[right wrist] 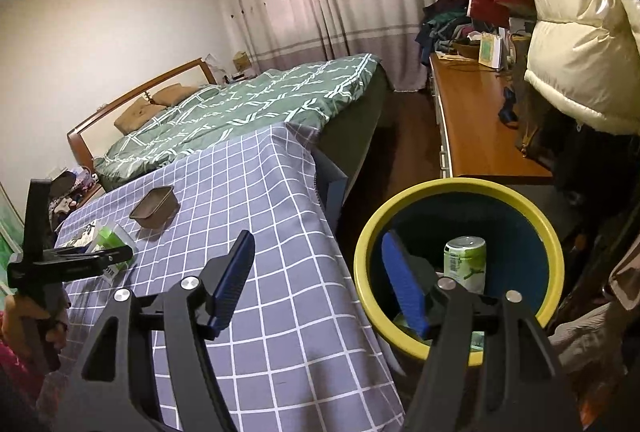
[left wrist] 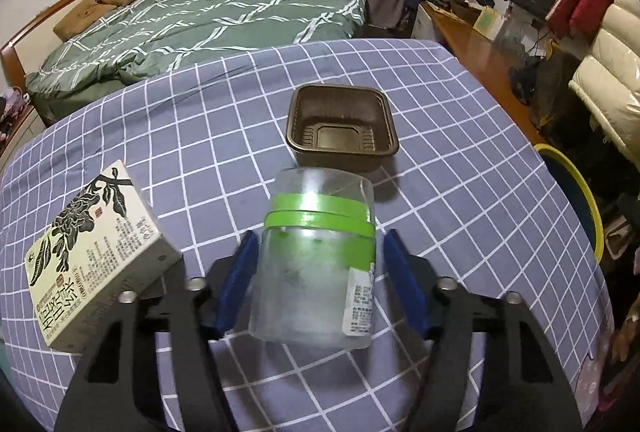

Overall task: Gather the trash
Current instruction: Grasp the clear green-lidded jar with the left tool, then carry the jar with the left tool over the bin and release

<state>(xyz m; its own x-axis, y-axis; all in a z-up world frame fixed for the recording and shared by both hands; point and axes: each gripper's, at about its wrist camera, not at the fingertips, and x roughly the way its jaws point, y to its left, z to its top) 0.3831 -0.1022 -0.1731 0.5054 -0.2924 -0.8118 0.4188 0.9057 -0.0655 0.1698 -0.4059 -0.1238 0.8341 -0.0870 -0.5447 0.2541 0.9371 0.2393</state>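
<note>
Checked blue tablecloth [left wrist: 224,120], bedroom behind. I'm closing the left gripper [left wrist: 318,280] around the plastic jar [left wrist: 316,264]: left pad touching, right pad just clear, so centring first. Bin [right wrist: 460,192] waiting at 3 o'clock; right gripper [right wrist: 320,284] hanging apart, empty.

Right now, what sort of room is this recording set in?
Most likely a lived-in bedroom: a bed with a green quilt and wooden headboard, long curtains behind it, and puffy coats hanging by a wooden sideboard. The checked-cloth table stands at the bed's foot.
</note>
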